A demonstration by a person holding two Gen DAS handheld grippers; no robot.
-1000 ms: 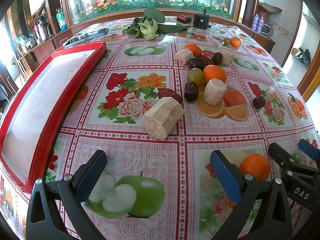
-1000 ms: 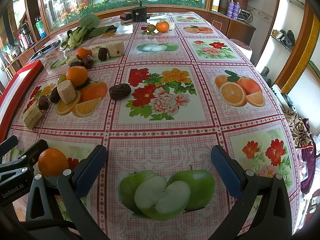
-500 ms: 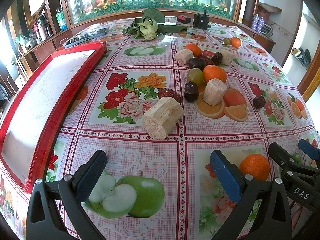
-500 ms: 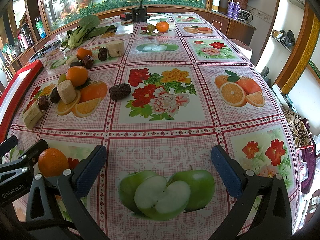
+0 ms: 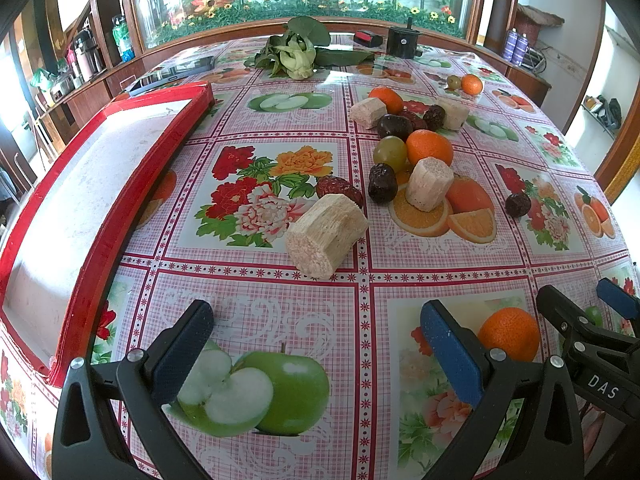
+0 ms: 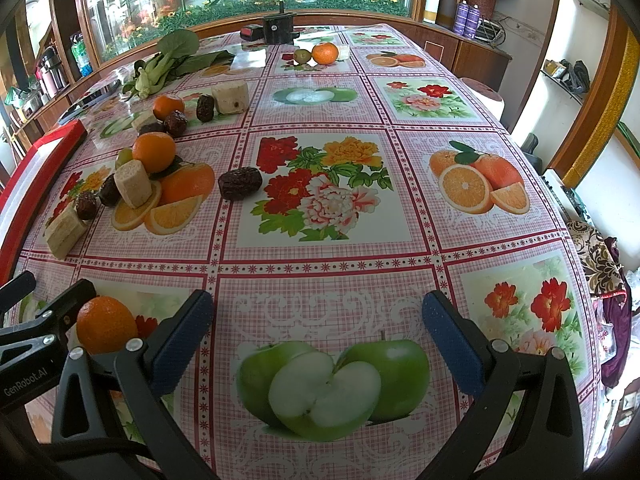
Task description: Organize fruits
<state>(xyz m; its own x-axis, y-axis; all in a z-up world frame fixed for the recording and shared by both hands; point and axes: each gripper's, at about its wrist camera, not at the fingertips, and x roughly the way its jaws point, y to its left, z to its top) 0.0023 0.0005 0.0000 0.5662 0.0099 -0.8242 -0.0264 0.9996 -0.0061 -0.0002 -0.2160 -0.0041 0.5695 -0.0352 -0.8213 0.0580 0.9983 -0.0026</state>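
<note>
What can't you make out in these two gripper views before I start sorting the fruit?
- Near orange: in the left view, its lower part sits behind the left gripper's finger; in the right view the other gripper's finger covers its left edge.
- Red tray: cut off by the left edge in both views, so its full extent is unknown.
- Green grape: the right view shows only a sliver behind the cane piece.
- Far small fruit beside the far orange: too small to identify.

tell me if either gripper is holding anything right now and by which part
Nothing is held. The left gripper and right gripper are both open, with only tablecloth between their fingers. The nearest orange sits loose between the two.
</note>
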